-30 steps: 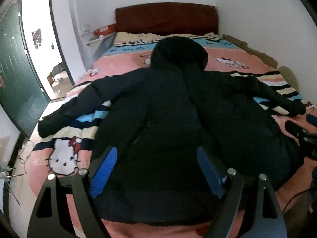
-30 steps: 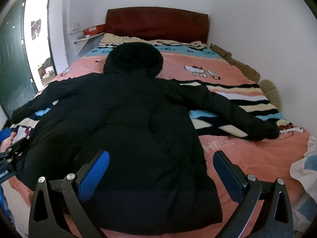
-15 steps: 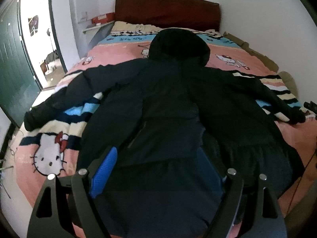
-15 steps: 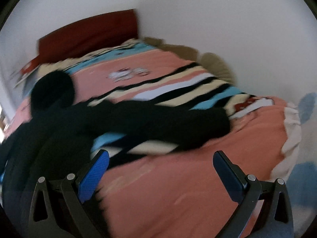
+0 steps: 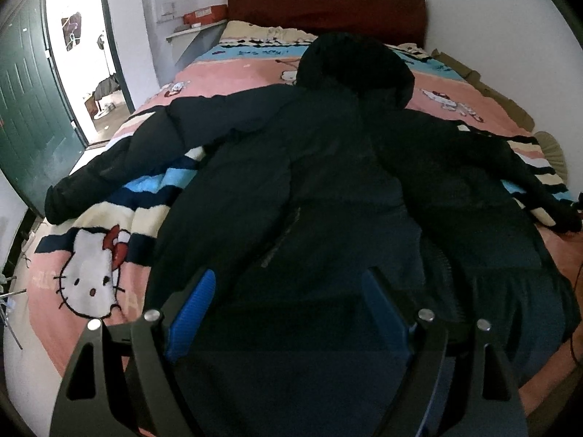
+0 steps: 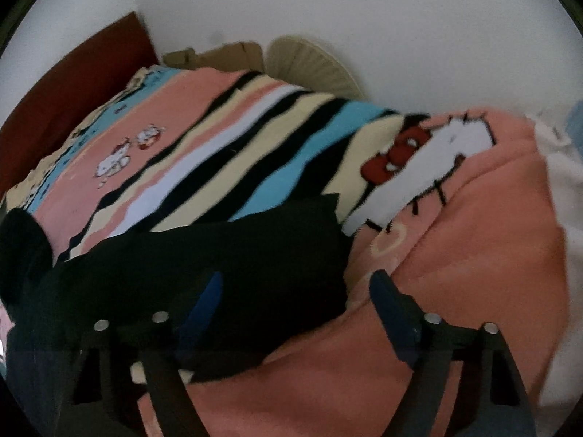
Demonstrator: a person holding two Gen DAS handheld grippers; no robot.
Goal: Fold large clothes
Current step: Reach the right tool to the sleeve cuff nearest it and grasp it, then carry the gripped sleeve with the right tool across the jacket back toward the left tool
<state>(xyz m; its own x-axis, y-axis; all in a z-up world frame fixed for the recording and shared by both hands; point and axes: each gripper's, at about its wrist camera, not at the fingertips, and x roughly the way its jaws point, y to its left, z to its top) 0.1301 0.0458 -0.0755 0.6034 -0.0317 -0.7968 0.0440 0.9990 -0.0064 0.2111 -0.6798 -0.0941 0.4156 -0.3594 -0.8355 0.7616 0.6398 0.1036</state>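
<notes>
The left tool [image 5: 288, 302] hangs low over the hem of the large black hooded padded jacket [image 5: 328, 189], its blue-padded fingers [image 5: 193, 313] wide apart and clamping nothing; whether they brush the cloth I cannot tell. The right tool [image 6: 295, 298] has just been narrowing its spread yet stands open, with the cuff end of the jacket's black sleeve [image 6: 237, 251] between its fingers, ungripped. The jacket lies flat, sleeves spread, on the bed's pink striped cartoon-cat blanket [image 5: 91, 276], hood toward the dark red headboard [image 5: 328, 3].
</notes>
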